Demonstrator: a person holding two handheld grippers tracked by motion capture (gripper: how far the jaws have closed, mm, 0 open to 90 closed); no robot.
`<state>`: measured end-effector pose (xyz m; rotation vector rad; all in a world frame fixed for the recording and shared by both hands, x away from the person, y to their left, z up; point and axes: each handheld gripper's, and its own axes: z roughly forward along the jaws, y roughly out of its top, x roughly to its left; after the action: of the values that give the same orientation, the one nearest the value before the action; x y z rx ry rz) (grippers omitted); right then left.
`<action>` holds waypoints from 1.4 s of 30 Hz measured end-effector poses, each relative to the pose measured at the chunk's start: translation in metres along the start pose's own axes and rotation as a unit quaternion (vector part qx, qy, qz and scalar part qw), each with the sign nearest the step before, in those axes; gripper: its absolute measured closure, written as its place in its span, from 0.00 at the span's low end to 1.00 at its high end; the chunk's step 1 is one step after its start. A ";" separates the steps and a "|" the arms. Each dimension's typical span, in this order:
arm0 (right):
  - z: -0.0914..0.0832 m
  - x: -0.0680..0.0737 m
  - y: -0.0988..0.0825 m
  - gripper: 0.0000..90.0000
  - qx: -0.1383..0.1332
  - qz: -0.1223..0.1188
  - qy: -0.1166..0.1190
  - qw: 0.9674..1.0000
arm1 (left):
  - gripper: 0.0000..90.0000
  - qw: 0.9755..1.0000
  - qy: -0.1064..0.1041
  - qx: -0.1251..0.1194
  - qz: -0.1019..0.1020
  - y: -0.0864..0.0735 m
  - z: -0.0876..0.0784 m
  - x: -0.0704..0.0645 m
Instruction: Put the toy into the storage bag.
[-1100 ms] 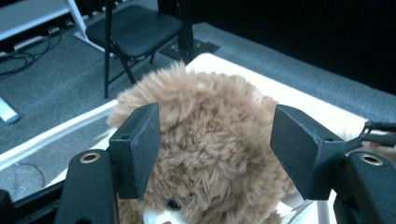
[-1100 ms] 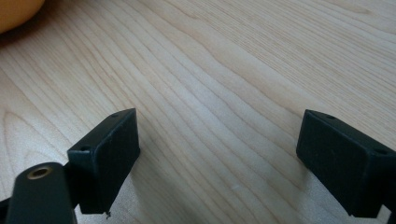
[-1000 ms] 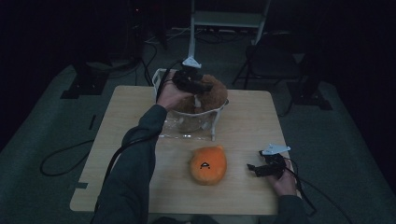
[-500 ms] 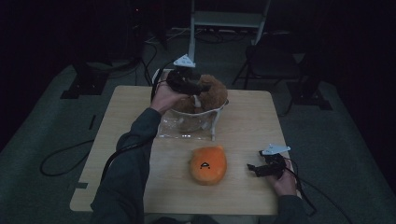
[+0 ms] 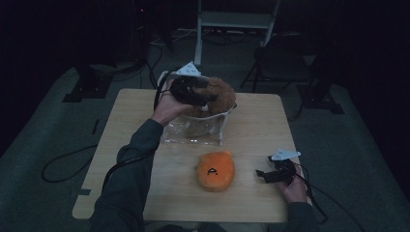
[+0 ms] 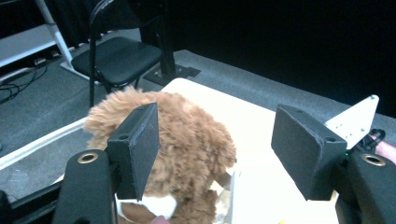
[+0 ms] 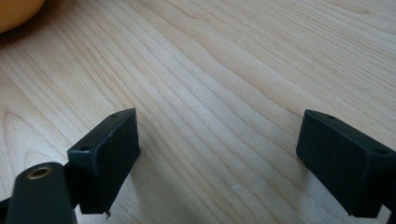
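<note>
A brown plush toy (image 5: 220,92) sits in a clear plastic container (image 5: 191,133) at the far middle of the wooden table (image 5: 135,116). My left gripper (image 5: 209,99) hovers over the toy, pointing right. In the left gripper view, my left gripper (image 6: 215,126) is open: the brown plush toy (image 6: 191,140) lies just beyond the left jaw, and the right jaw stands apart from it. An orange plush toy (image 5: 215,170) lies near the front of the table. To its right, my right gripper (image 5: 263,175) rests low, and in its own view my right gripper (image 7: 217,126) is open over bare wood.
A black folding chair (image 5: 280,63) stands behind the table at the right, with a white frame (image 5: 232,19) behind the middle. Cables (image 5: 63,164) run over the grey floor at the left. Dark stand bases (image 5: 87,87) sit beside the far corners.
My left gripper has shifted a little to the left above the brown plush toy, jaws equally wide. The right gripper and the orange toy have kept still.
</note>
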<state>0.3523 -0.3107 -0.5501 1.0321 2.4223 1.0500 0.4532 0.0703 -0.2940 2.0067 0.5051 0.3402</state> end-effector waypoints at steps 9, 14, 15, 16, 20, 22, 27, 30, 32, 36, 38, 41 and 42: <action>0.000 0.000 0.000 0.14 0.000 0.000 0.000 1.000 | 0.37 1.000 -0.008 0.002 -0.008 -0.013 -0.001 -0.006; 0.000 0.000 0.000 0.14 0.000 0.000 0.000 1.000 | 0.36 1.000 -0.010 -0.003 -0.014 -0.023 -0.006 -0.009; 0.000 0.000 0.000 0.14 0.000 0.000 0.000 1.000 | 0.36 1.000 -0.010 -0.004 -0.014 -0.025 -0.007 -0.010; 0.000 0.000 0.000 0.14 0.000 0.000 0.000 1.000 | 0.37 1.000 -0.011 -0.005 -0.013 -0.027 -0.008 -0.011; 0.000 0.000 0.000 0.14 0.000 0.000 0.000 1.000 | 0.37 1.000 -0.016 -0.010 -0.016 -0.035 -0.011 -0.014; 0.000 0.000 0.000 0.14 0.000 0.000 0.000 1.000 | 0.37 1.000 -0.018 -0.011 -0.021 -0.039 -0.011 -0.014; 0.000 0.000 0.000 0.14 0.000 0.000 0.000 1.000 | 0.37 0.999 -0.021 -0.011 -0.032 -0.047 -0.011 -0.014; 0.000 0.000 0.000 0.14 0.000 0.000 0.000 1.000 | 0.37 0.999 -0.025 -0.012 -0.037 -0.051 -0.012 -0.015; 0.000 0.000 0.000 0.14 0.000 0.000 0.000 1.000 | 0.37 0.999 -0.027 -0.013 -0.038 -0.054 -0.013 -0.015; 0.000 0.000 0.000 0.14 0.000 0.000 0.000 1.000 | 0.36 0.998 -0.036 -0.013 -0.044 -0.059 -0.014 -0.018; 0.000 0.000 0.000 0.14 0.000 0.000 0.000 1.000 | 0.35 0.998 -0.039 -0.014 -0.046 -0.061 -0.014 -0.020; 0.000 0.000 0.000 0.14 0.000 0.000 0.000 1.000 | 0.35 0.998 -0.041 -0.012 -0.044 -0.063 -0.014 -0.023; 0.000 0.000 0.000 0.14 0.000 0.000 0.000 1.000 | 0.35 0.998 -0.042 -0.011 -0.042 -0.064 -0.014 -0.024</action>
<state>0.3523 -0.3107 -0.5501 1.0317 2.4221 1.0500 0.4135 0.0959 -0.3451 1.9622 0.5298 0.2088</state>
